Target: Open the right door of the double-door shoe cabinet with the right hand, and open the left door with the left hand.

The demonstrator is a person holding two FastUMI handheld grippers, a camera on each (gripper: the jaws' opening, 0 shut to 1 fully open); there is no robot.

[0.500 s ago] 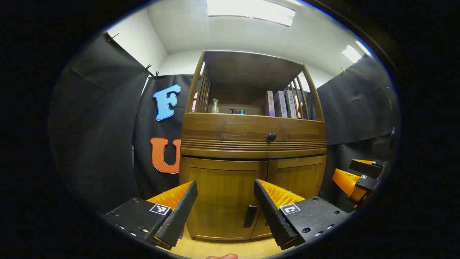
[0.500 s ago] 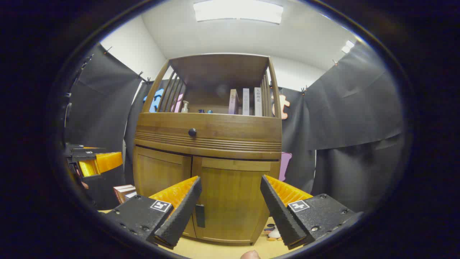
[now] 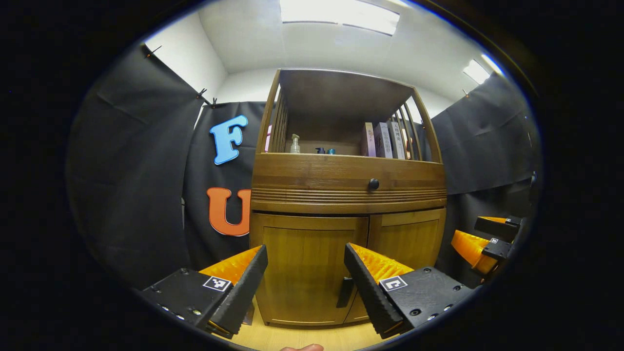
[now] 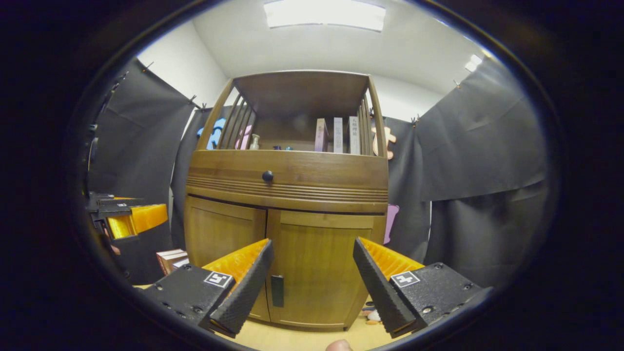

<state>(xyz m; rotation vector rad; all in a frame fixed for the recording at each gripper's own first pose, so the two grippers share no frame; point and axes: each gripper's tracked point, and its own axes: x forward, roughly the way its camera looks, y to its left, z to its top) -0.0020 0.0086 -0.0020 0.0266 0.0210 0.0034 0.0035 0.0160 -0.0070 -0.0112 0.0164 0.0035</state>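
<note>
The wooden shoe cabinet (image 3: 341,195) fills the middle of both views, standing on a pale floor (image 3: 312,336). Its left door (image 3: 307,273) and right door (image 4: 317,273) are both closed, low in the centre. The left hand-held gripper (image 3: 305,285) hangs released before the left door, touching nothing. The right hand-held gripper (image 4: 312,285) is likewise spread before the right door. A dark handle (image 4: 277,291) sits at that door's lower left edge.

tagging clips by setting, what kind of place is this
Likely a staged recording booth, not a lived-in home: black cloth is clipped up as walls around a lone wooden cabinet with books on its shelf, under office-style ceiling lights.
</note>
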